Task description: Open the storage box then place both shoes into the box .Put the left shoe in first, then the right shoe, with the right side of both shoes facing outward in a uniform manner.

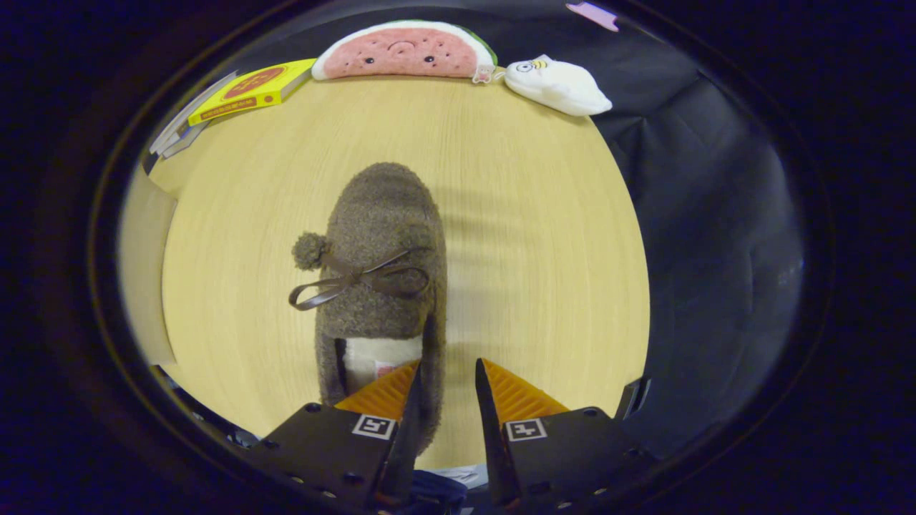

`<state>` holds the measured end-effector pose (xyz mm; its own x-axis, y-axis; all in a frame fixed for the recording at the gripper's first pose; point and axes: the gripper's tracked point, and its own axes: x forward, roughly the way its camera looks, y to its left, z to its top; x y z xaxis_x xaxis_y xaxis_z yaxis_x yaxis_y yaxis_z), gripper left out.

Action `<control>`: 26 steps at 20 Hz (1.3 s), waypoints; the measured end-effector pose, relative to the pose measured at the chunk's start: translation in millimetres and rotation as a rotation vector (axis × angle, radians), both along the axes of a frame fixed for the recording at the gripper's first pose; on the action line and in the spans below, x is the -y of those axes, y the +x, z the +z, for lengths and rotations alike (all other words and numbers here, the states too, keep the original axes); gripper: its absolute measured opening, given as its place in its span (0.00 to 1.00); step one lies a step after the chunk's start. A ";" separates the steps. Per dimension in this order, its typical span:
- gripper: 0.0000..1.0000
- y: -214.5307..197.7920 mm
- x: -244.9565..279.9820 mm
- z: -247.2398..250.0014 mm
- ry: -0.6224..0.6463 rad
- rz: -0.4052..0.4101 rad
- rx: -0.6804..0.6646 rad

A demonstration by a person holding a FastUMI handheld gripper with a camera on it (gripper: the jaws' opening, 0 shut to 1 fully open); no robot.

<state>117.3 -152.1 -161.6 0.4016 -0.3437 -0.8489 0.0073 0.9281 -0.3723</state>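
Your claw (445,390) was parted, grasping nothing. One finger sat over the shoe's (383,286) heel opening, above the pale lining; the other hung over bare surface (544,250) just beside the shoe's side wall. That wall lay roughly between the fingers, not yet pinched.

The shoe lay flat on its sole, toe pointing away from you, bow (354,280) and pompom (310,250) across the upper.

Beyond it, at the far rim: a watermelon plush (404,51), a white plush (558,86), a yellow box (250,89).

Risks, as judged: the fuzzy wall was soft, so a shallow pinch could slip or fold it. Held by the heel alone, the shoe could droop and swing, spoiling the required facing. The trailing bow loop could snag
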 end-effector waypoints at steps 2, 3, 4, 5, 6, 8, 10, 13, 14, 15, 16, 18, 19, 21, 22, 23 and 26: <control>0.15 2.0 -2.9 -1.8 0.014 -0.012 -0.007; 0.02 1.4 -3.0 -1.5 0.018 -0.016 0.000; 0.02 1.7 -2.9 -2.3 0.031 -0.026 0.008; 0.02 1.6 -4.1 -1.0 0.066 -0.046 0.019; 0.00 0.2 -7.0 0.1 0.117 -0.067 0.025; 0.00 -3.8 -12.7 3.6 0.214 -0.098 0.031; 0.00 -9.8 -14.1 11.6 0.266 -0.122 0.039; 0.01 -19.3 -23.8 31.6 0.336 -0.134 0.065; 0.00 -23.8 -30.9 41.3 0.366 -0.131 0.075; 0.00 -28.0 -38.9 52.1 0.392 -0.127 0.091; 0.00 -31.2 -47.3 63.4 0.414 -0.122 0.108; 0.00 -40.9 -67.5 86.1 0.447 -0.102 0.138; 0.00 -46.6 -80.1 95.8 0.463 -0.086 0.144; 0.00 -58.9 -107.1 115.7 0.494 -0.060 0.161; 0.00 -63.3 -122.3 126.2 0.501 -0.038 0.177; 0.00 -67.0 -137.1 135.6 0.501 -0.016 0.194; 0.00 -77.7 -188.3 156.8 0.491 0.055 0.233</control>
<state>39.6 36.2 -4.8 0.6048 0.0971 -0.7904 -0.0152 0.9938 0.1105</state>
